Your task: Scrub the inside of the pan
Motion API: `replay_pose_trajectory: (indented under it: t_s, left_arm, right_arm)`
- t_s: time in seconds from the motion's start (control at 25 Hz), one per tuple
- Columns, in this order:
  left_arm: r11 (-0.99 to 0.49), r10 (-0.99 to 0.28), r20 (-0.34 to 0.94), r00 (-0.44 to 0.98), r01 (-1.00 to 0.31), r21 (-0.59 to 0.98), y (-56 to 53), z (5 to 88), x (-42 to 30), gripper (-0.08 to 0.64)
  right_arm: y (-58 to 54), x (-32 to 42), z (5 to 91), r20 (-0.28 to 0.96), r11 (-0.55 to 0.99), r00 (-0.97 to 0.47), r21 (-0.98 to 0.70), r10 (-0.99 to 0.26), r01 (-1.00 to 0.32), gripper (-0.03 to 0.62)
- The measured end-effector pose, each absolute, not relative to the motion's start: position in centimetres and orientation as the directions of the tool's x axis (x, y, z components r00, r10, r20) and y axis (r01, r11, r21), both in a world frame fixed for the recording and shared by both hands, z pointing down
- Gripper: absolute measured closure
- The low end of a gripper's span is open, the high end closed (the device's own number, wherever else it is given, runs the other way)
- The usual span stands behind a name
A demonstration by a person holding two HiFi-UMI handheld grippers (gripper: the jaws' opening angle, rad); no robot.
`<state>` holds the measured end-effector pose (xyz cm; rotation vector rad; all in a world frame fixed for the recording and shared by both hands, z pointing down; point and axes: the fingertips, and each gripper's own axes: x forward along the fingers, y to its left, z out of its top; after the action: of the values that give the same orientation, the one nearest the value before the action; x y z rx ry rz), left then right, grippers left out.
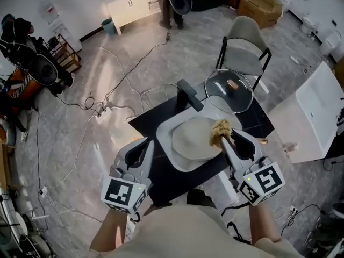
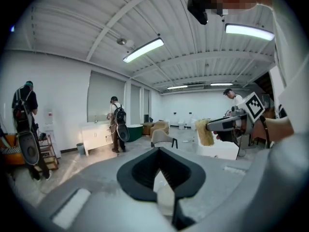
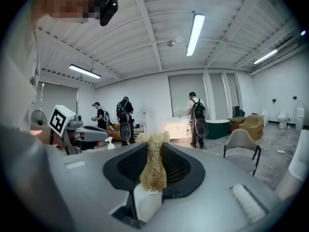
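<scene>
On the black table (image 1: 153, 123) in the head view sits a pale pan (image 1: 185, 144), its dark handle pointing away. A glass lid (image 1: 228, 90) lies just behind it on the right, and a chair (image 1: 244, 50) stands past that. Left gripper (image 1: 146, 144) hangs beside the pan's left edge, apart from it. Right gripper (image 1: 226, 140) is over the pan's right rim with a tan scrubber (image 1: 220, 128) pinched at its tip; can't tell if the scrubber touches the pan.

Left gripper view: jaws pressed together, nothing between them, aimed level across the room. The right gripper and scrubber show off to the right.

Right gripper view: jaws clamped on the scrubber, which sticks up between them. People (image 3: 197, 117) with backpacks stand by the far wall.
</scene>
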<state>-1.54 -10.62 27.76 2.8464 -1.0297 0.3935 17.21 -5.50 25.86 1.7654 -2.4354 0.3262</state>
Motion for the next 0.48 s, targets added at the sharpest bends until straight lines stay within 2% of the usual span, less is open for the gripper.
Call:
replay_pose_trajectory:
  t_s: [0.12,0.28,0.48]
  left_arm:
    - [-0.733,-0.645,0.323,0.693,-0.681,-0.003,-11.6,29.2,-1.0,0.558]
    - [-0.701,-0.658,0.398,0.640,-0.713,-0.011,-12.6,31.6,0.0,0.497]
    - [-0.661,-0.615,0.501,0.609,-0.744,0.092,-13.9,35.9,1.3,0.448]
  right_arm:
    - [-7.7,17.7,27.0,0.238,0.379,-0.404,-0.146,-0.883,-0.914,0.492]
    - [-10.2,17.7,29.0,0.266,0.472,-0.501,-0.168,-0.824,-0.865,0.492]
    - [-12.4,16.8,33.8,0.379,0.568,-0.587,-0.173,-0.716,-0.805,0.492]
